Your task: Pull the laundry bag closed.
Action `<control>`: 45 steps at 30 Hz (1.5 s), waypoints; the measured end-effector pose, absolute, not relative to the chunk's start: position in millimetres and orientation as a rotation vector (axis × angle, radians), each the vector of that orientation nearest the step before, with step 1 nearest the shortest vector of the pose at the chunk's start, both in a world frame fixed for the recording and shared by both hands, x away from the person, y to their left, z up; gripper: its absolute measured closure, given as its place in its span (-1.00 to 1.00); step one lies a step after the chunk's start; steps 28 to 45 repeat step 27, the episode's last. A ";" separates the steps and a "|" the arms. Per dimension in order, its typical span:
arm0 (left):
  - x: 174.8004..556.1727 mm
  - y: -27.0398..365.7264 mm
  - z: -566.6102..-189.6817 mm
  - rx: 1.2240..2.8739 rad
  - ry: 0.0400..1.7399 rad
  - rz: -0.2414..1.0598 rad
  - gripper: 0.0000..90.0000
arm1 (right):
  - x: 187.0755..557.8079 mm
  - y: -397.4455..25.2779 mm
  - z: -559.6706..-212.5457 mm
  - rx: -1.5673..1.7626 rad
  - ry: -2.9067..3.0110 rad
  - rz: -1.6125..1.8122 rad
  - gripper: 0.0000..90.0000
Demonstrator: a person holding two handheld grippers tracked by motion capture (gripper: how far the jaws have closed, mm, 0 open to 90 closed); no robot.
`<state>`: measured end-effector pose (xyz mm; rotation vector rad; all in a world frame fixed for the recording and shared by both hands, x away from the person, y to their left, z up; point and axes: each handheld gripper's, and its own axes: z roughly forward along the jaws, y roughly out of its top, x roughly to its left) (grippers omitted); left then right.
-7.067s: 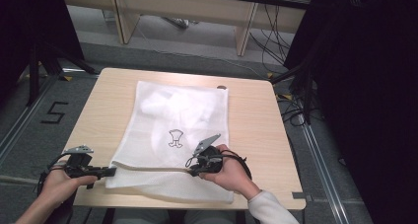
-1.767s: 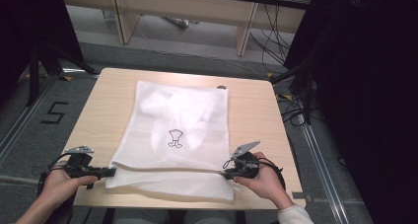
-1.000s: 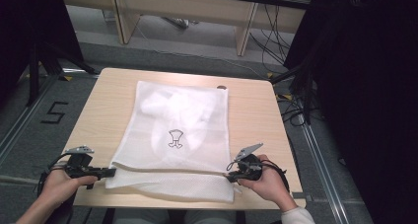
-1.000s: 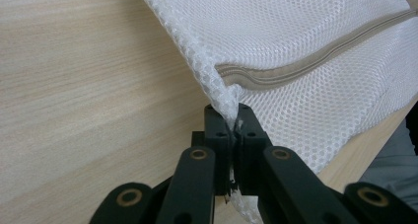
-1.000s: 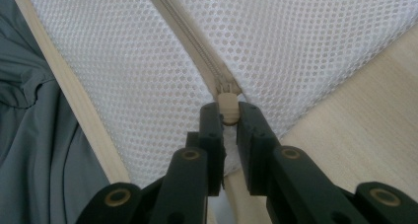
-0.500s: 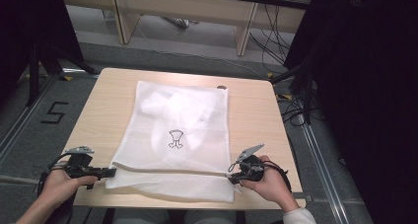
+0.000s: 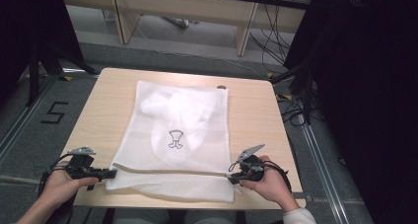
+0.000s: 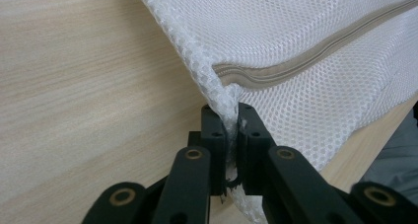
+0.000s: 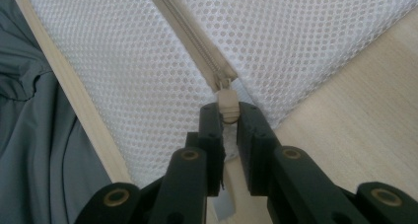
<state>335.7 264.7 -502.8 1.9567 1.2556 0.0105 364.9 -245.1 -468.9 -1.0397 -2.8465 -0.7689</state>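
Observation:
A white mesh laundry bag (image 7: 180,135) lies flat on the wooden table (image 7: 256,115), with white cloth inside it and a small dark print showing through. A beige zipper (image 7: 172,171) runs across its near end. My left gripper (image 7: 111,173) is shut on the bag's near left corner (image 8: 224,98), just beside the zipper's end (image 8: 296,68). My right gripper (image 7: 232,176) is at the bag's near right corner, shut on the beige zipper pull (image 9: 227,105). The zipper (image 9: 190,34) looks closed along its whole length.
The table's near edge (image 9: 69,86) lies just behind the bag's hem, with grey trousers (image 9: 34,135) below it. A small dark spot (image 7: 222,87) sits at the table's far edge. Cables (image 7: 296,110) run over the floor on the right, and a "5" mark (image 7: 53,113) is on the floor at left.
My right gripper has drawn the zipper pull from mid-bag to the right corner, shutting the zipper. In the last second it only crept slightly right. The left gripper held still.

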 end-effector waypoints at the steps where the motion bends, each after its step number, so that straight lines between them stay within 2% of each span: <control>1: 336.1 265.4 -502.4 1.974 1.248 0.002 0.83 | 366.3 -246.6 -469.2 -1.018 -2.865 -0.776 0.80; 4: 337.0 265.5 -503.4 2.024 1.229 0.020 0.70 | 365.2 -248.0 -470.2 -1.061 -2.838 -0.811 0.67; 11: 338.6 265.7 -504.1 2.003 1.244 0.096 0.08 | 365.2 -250.4 -471.1 -1.121 -2.811 -0.943 0.36; 12: 338.8 266.7 -503.5 2.026 1.234 0.107 -0.02 | 365.0 -250.5 -470.6 -1.157 -2.802 -0.957 0.35; 14: 338.8 264.1 -505.4 1.972 1.243 0.155 -0.21 | 367.3 -250.5 -472.9 -1.147 -2.791 -1.060 0.28; 15: 340.1 268.6 -501.9 2.044 1.215 0.147 -0.31 | 367.3 -250.8 -472.2 -1.183 -2.770 -1.082 0.24; 18: 340.4 269.7 -501.2 2.018 1.215 0.212 -0.50 | 368.7 -254.5 -470.6 -1.274 -2.749 -1.153 0.20; 23: 339.9 268.3 -500.7 1.968 1.208 0.232 -0.52 | 370.5 -259.1 -472.4 -1.399 -2.677 -1.236 0.19; 25: 340.4 271.1 -499.0 2.002 1.184 0.230 -0.52 | 372.0 -262.7 -470.5 -1.373 -2.660 -1.192 0.18; 45: 340.4 270.6 -499.4 1.979 1.193 0.229 -0.50 | 371.4 -262.4 -471.0 -1.410 -2.653 -1.209 0.18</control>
